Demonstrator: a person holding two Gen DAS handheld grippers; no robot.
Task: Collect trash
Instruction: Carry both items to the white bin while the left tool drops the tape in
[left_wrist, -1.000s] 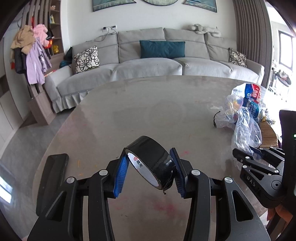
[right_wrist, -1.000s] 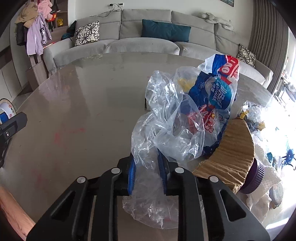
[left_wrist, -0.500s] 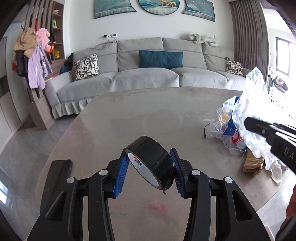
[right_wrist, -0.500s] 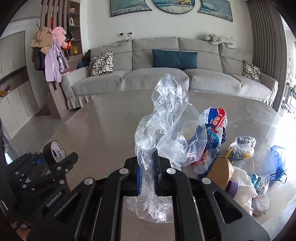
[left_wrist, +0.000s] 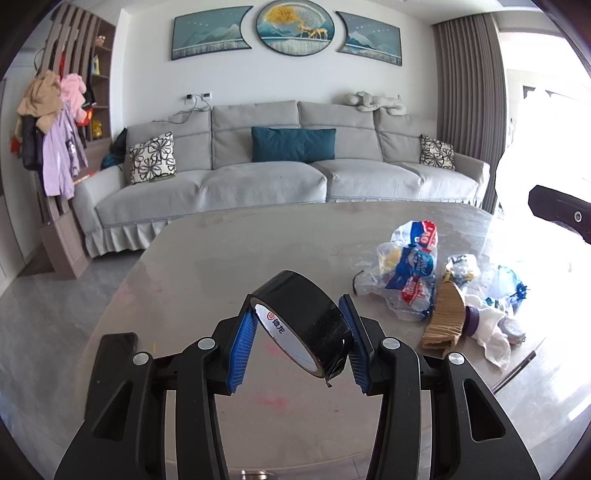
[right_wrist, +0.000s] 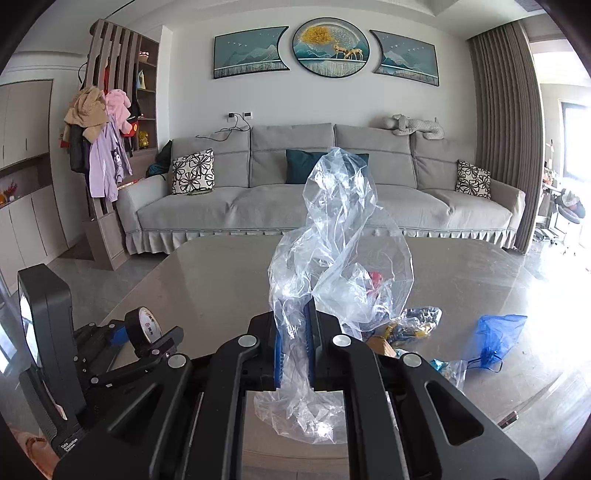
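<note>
My left gripper (left_wrist: 297, 334) is shut on a black roll of tape (left_wrist: 301, 319) and holds it above the grey table (left_wrist: 221, 258). The left gripper with the roll also shows at the lower left of the right wrist view (right_wrist: 142, 326). My right gripper (right_wrist: 294, 350) is shut on a clear plastic bag (right_wrist: 332, 251) and holds it raised above the table. A trash pile lies at the table's right: a clear bag of wrappers (left_wrist: 408, 269), a cardboard piece (left_wrist: 445, 314), a white cloth (left_wrist: 491, 328) and a blue bag (right_wrist: 495, 338).
A dark flat phone (left_wrist: 110, 354) lies on the table at the left. A grey sofa (left_wrist: 280, 177) stands beyond the far edge. A coat rack with clothes (left_wrist: 51, 140) stands at the left. The table's right edge (left_wrist: 517, 369) runs close to the trash.
Both grippers have risen and pulled back from the table. The right gripper has lifted the clear bag off the trash pile, leaving the wrappers on the table. The tape stays held.
</note>
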